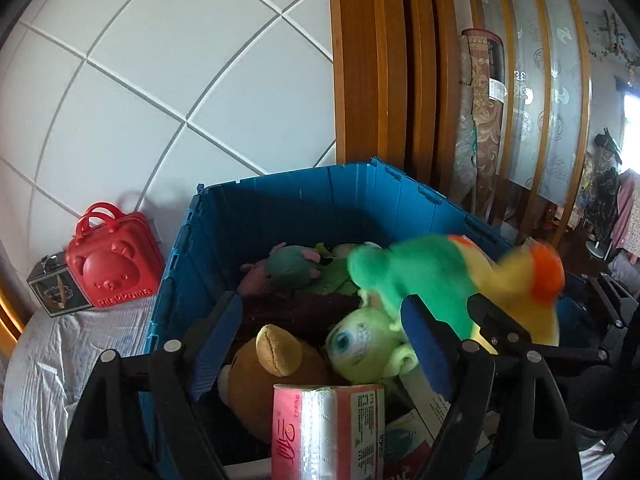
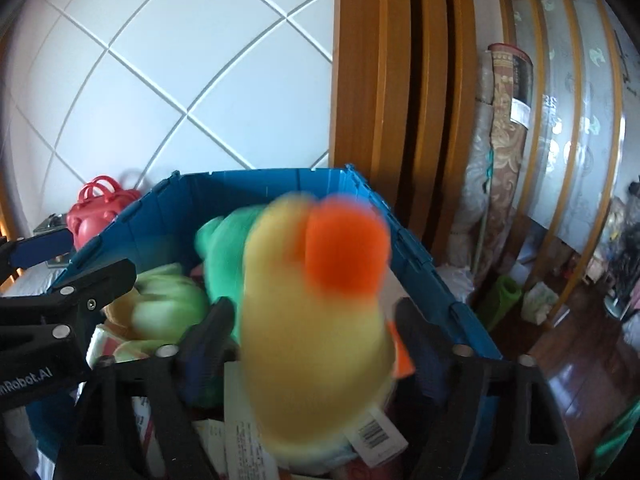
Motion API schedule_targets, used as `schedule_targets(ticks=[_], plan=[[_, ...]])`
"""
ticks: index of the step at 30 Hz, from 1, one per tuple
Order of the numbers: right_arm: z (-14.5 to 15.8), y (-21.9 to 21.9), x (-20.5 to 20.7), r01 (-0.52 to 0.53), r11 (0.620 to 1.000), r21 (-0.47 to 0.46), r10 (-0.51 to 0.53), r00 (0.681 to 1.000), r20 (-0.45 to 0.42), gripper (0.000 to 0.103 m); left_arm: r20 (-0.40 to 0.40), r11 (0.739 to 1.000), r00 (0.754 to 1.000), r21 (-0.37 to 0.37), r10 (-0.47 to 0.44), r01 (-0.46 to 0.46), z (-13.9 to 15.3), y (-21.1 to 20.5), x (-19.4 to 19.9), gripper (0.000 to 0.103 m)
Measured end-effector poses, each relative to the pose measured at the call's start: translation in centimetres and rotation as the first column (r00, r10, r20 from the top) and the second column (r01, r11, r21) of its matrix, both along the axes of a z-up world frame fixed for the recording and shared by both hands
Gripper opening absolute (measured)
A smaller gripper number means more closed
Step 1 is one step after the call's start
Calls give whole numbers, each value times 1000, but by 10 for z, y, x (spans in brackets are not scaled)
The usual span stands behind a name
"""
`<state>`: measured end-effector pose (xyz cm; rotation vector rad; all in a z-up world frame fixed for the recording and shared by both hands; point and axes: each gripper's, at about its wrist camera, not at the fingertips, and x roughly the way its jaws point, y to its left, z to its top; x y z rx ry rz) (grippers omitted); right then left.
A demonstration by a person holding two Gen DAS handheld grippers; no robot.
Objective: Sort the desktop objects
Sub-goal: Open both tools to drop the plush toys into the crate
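Right wrist view: the blurred yellow, green and orange plush parrot (image 2: 316, 312) fills the centre, over the blue plastic crate (image 2: 420, 276). The right tool (image 2: 316, 340) looks released, pads seemingly clear of it; the left tool (image 1: 324, 344) is released too. Soft, light, squashy: grip the thick body.

Parrot plush (image 2: 312, 320) motion-blurred, tissue pack (image 1: 328, 432) cut off by bottom edge

green, yellow and orange plush parrot (image 1: 460, 280), blue crate (image 1: 304, 204), red bear case (image 1: 114, 266)
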<state>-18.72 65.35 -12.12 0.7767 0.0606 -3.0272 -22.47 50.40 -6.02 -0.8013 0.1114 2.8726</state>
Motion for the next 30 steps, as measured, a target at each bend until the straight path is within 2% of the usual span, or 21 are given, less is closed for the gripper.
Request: schedule_targets(ticks=[5,7,9,13,18,21,30], plan=[[8,9,19,5,1000,-8,-5,1000,-22,103,-50,1000,999,8,16,-15,9,-5,22,88],[15,12,28,4,1000,-9,-4,1000,-29,103,-70,1000,997,7,29,-29,11,-8,32,91],[18,14,39,2,1000,-9,-3,1000,-28,103,-86,999,995,0,48,-49,14,-11,43,102],[21,15,58,-6,1000,-28,5,1000,-30,103,-85,998,995,5,55,-55,15,-15,61,102],[20,15,72,-35,997,-73,34,999,-10,103,-11,996,996,5,93,-93,6,-21,71,102],[16,14,79,-47,996,-75,47,999,-3,103,17,997,998,37,68,-68,1,-26,78,102],[15,7,91,-66,996,-68,66,998,2,103,2,997,997,9,81,-81,2,-26,98,102]])
